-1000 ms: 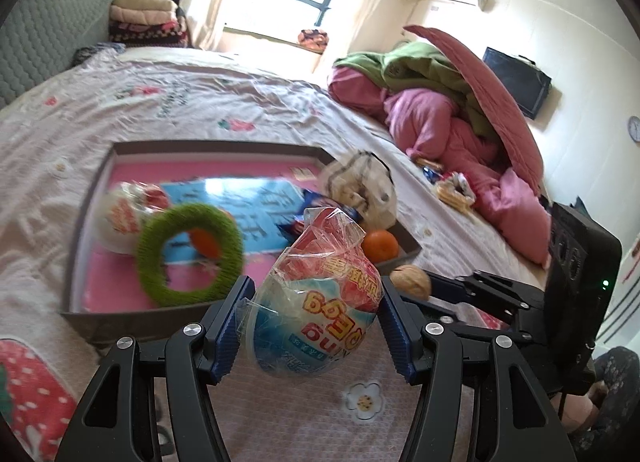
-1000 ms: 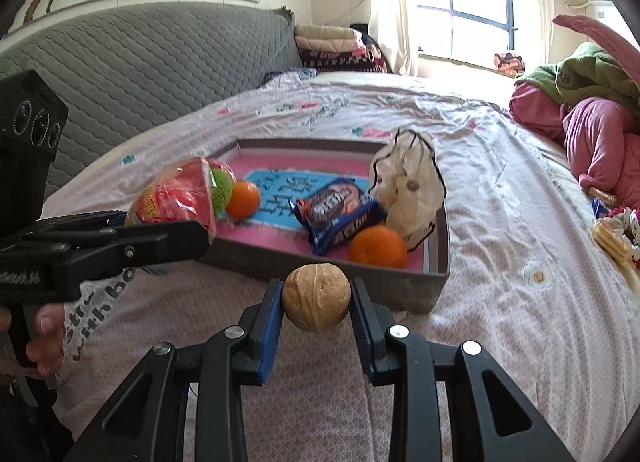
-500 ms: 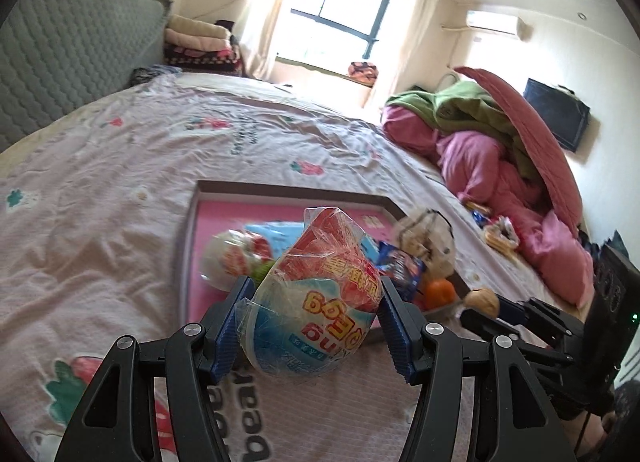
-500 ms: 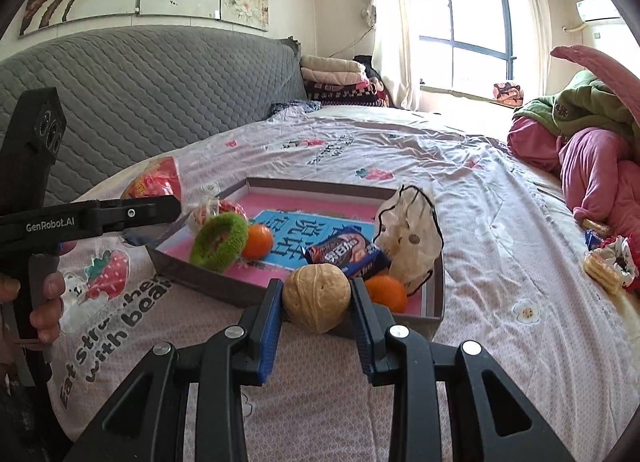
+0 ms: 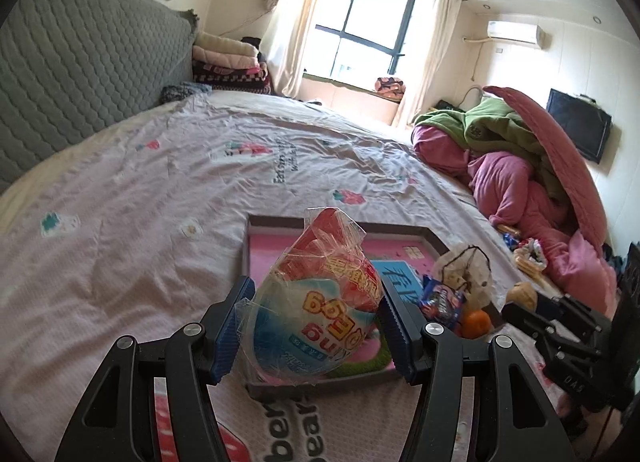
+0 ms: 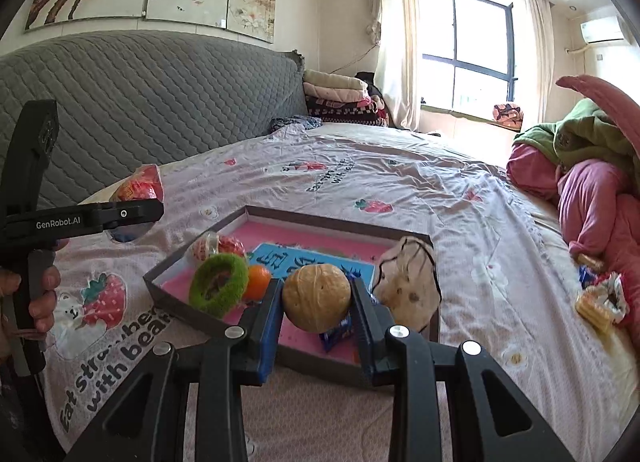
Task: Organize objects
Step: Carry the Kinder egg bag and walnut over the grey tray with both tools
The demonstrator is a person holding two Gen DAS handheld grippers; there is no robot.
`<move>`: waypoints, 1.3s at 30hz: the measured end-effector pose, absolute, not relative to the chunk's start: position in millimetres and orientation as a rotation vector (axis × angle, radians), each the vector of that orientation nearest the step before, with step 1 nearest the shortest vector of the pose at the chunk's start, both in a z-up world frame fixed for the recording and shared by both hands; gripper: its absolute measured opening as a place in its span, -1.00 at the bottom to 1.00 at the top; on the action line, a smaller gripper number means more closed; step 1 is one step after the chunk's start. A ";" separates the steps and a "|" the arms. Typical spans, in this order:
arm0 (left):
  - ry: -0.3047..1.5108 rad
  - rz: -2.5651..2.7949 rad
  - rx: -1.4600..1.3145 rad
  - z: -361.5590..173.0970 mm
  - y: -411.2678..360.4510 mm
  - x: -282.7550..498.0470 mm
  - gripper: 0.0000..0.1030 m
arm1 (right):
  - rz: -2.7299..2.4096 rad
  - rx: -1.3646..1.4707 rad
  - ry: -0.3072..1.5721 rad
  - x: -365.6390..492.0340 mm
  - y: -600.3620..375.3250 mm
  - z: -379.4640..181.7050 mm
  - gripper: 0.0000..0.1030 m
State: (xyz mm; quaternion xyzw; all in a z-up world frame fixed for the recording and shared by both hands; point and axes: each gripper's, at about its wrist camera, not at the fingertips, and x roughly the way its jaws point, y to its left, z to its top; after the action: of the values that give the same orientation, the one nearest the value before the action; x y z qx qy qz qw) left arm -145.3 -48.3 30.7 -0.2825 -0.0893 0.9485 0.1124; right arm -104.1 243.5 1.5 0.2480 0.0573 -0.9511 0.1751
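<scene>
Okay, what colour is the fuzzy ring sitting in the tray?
Green. The fuzzy ring shows best in the right wrist view, beside a small orange.

left gripper (image 5: pixel 314 328) + snack bag (image 5: pixel 320 302): raised | right gripper (image 6: pixel 316 308) + walnut (image 6: pixel 317 298): raised

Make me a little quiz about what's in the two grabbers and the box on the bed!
1. What does the right gripper hold?
2. True or false: the green fuzzy ring lies inside the tray.
3. Which is clamped in the left gripper? A) an orange B) a wrapped egg-shaped snack C) a blue snack packet

Key:
1. A walnut, pinched between the pads.
2. True; it sits near the tray's left end beside an orange.
3. B, the wrapped egg-shaped snack; the blue snack packet stays in the tray.
</scene>
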 end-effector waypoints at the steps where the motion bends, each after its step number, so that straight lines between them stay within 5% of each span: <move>1: -0.251 2.789 -0.826 32.1 -48.7 -146.8 0.22 | -2.699 0.695 0.159 -106.0 242.9 3.0 -0.35; 39: -0.045 2.830 -0.974 -28.5 -16.7 -176.3 0.23 | -2.661 0.835 0.221 -138.6 227.4 -46.4 -0.35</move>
State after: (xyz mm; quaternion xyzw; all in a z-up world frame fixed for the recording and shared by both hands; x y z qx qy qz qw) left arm -176.3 -16.7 -28.5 -0.3245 -0.0151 0.9429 0.0740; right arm -138.6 227.4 -46.4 0.2939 0.0779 -0.9372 0.1711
